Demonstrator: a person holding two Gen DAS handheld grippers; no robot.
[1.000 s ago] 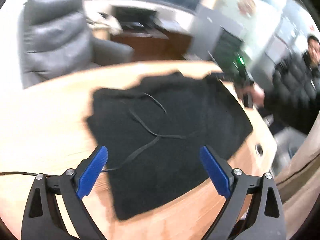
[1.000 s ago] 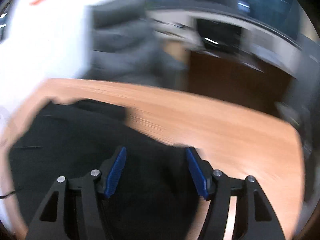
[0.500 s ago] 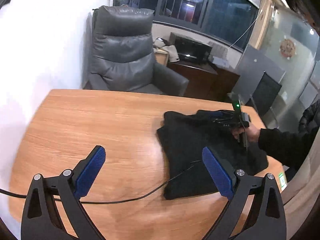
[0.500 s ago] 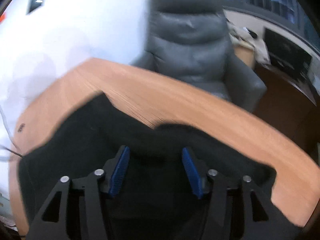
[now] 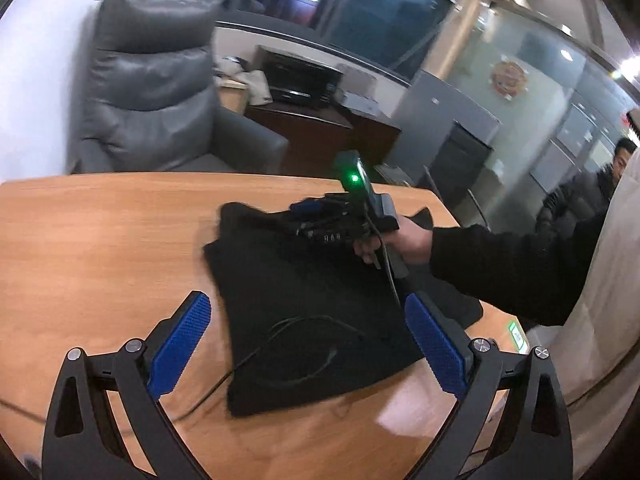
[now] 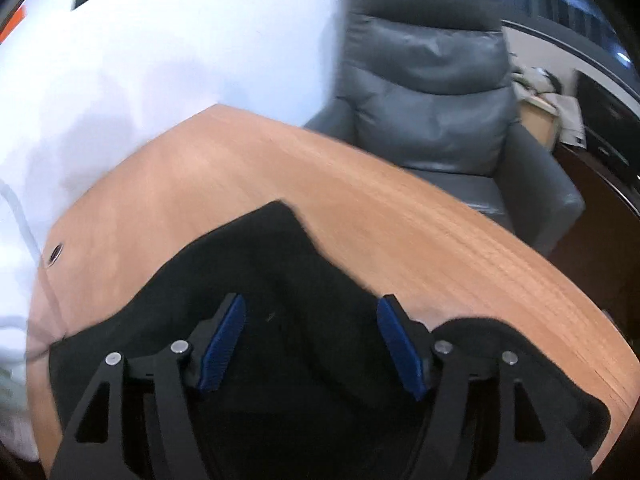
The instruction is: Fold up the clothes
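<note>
Right gripper (image 6: 310,344) hovers low over the black garment (image 5: 304,280) mid-frame on the wooden table (image 5: 100,232), jaws apart, ready to pinch; left gripper (image 5: 306,340) waits wide open at bottom.

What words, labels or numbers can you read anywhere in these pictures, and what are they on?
No text is readable.
Round emblem on the glass partition: too blurred.
Green sticker at the wooden table's edge: too small.
Black garment: no visible label.
</note>
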